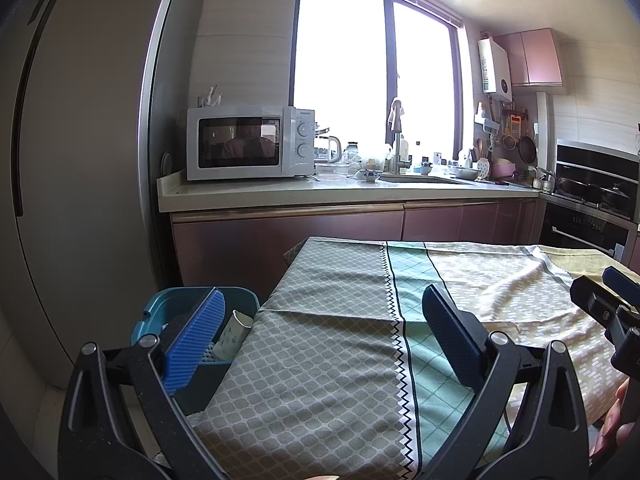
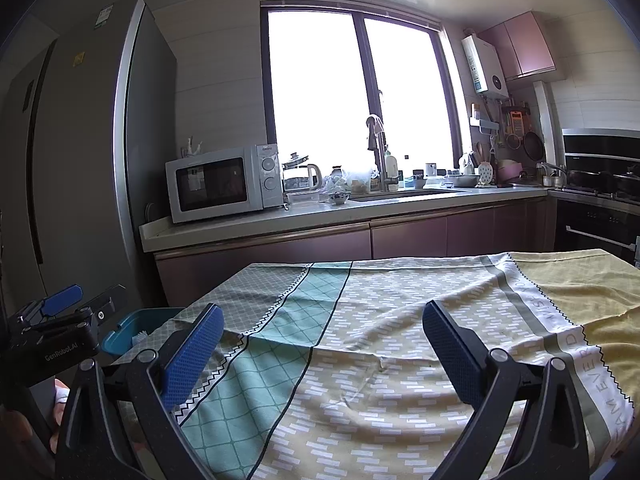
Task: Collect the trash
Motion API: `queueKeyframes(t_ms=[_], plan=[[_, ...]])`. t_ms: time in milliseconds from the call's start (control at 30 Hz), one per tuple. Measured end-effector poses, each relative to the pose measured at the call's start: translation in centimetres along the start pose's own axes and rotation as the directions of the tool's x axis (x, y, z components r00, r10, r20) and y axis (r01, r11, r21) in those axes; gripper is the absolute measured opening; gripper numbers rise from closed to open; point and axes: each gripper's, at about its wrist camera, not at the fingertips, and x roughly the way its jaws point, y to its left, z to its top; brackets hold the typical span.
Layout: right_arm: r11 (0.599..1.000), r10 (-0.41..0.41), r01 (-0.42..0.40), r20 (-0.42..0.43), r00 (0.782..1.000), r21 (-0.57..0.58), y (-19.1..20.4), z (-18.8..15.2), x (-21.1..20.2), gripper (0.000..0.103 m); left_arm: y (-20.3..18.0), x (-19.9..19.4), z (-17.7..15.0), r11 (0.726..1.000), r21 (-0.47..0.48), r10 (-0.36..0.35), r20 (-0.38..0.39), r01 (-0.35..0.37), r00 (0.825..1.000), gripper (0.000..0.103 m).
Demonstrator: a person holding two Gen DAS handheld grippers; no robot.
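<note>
Filling the far wall, a bright window (image 2: 356,92) sits above a long counter (image 2: 320,216) with pink cabinet fronts, a tall grey fridge (image 2: 80,152) at its left end and a white microwave (image 2: 224,182) beside that. Nearer, a patterned tablecloth (image 2: 360,340) covers the table, its top bare. Off the table's left edge stands a blue bin (image 1: 192,304) with a crumpled paper cup (image 1: 234,334) inside. The left gripper (image 1: 324,316) and right gripper (image 2: 324,328) both hover with jaws spread wide, holding nothing.
</note>
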Motion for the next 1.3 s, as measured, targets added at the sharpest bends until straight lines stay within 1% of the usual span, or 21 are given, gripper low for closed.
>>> queueKeyframes(t_ms=[1300], plan=[[1.000, -0.004, 0.004, 0.008, 1.000, 0.002, -0.44, 0.31, 0.28, 0.096, -0.06, 0.71, 0.01, 1.000, 0.008, 0.008, 0.013, -0.008, 1.000, 0.097]])
